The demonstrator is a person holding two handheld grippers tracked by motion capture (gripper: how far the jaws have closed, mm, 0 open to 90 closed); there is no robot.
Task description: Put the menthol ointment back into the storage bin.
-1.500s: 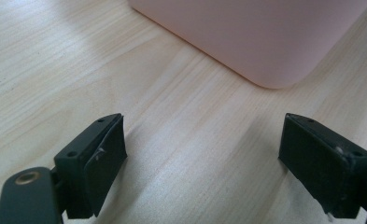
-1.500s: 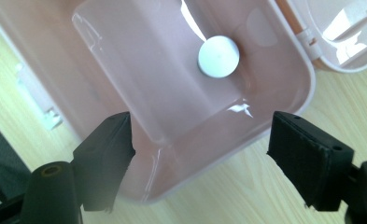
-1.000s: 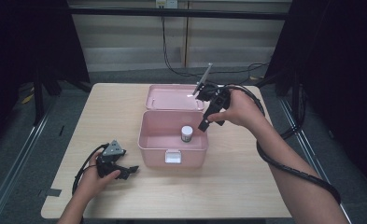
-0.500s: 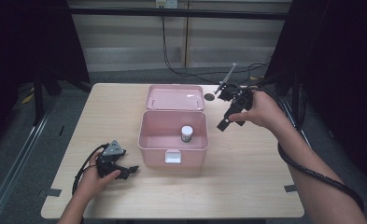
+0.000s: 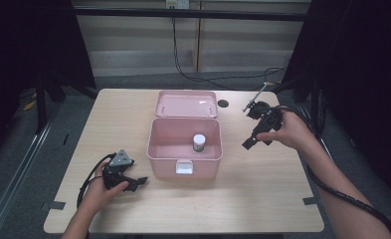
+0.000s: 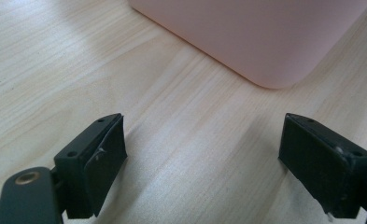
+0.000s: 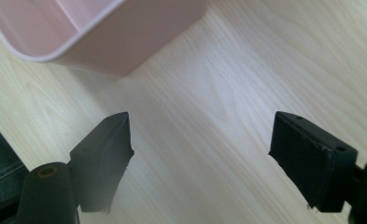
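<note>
An open pink box (image 5: pixel 155 144) stands mid-table with its lid (image 5: pixel 187 103) folded back flat. A small white-capped jar (image 5: pixel 199 143) stands upright inside, near the right wall. My left gripper (image 5: pixel 135 182) rests on the table just left of the box's front corner, open and empty; the left gripper view shows that corner (image 6: pixel 265 42) ahead of my left gripper (image 6: pixel 203 151). My right gripper (image 5: pixel 248 143) hangs to the right of the box, tilted down, open with nothing between its fingers. In the right gripper view, the box's corner (image 7: pixel 102 32) lies beyond my right gripper (image 7: pixel 201 149).
A dark round hole (image 5: pixel 223 103) sits in the tabletop by the lid's right end. Bare wood (image 5: pixel 262 189) stretches in front of and right of the box. Cables (image 5: pixel 203 77) run over the floor behind the table.
My right gripper has moved from over the box's back right corner out to the right and lower, away from the box. The left gripper has stayed put.
</note>
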